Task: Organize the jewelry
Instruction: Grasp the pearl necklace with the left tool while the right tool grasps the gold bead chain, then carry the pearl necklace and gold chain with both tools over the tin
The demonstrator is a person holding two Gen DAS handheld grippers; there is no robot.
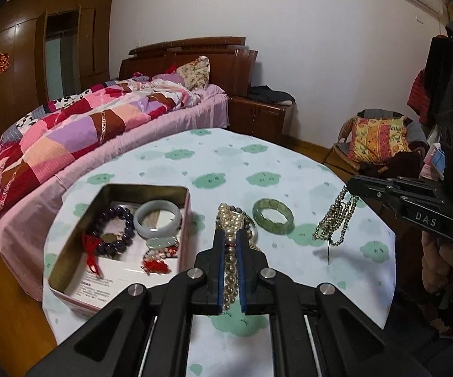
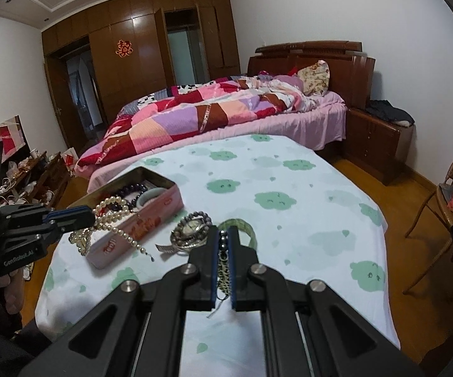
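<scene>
My left gripper (image 1: pixel 230 235) is shut on a pearl necklace (image 1: pixel 230 270) and holds it above the table; in the right wrist view the pearls (image 2: pixel 113 216) hang from it over the tin's near edge. My right gripper (image 2: pixel 224 232) is shut on a dark bead chain (image 2: pixel 223 267), which dangles above the cloth in the left wrist view (image 1: pixel 334 220). An open pink tin (image 1: pixel 69 257) holds a purple bead bracelet (image 1: pixel 113 229), a pale jade bangle (image 1: pixel 157 216) and red-tasselled pieces. A green bangle (image 1: pixel 273 215) and a watch with a bead bracelet (image 2: pixel 191 229) lie on the table.
The table wears a white cloth with green cloud prints (image 1: pixel 226 163). A bed with a patchwork quilt (image 1: pixel 85 125) stands beyond it on the left. A chair with a cushion (image 1: pixel 377 141) stands at the right. The table's edges drop to a wooden floor.
</scene>
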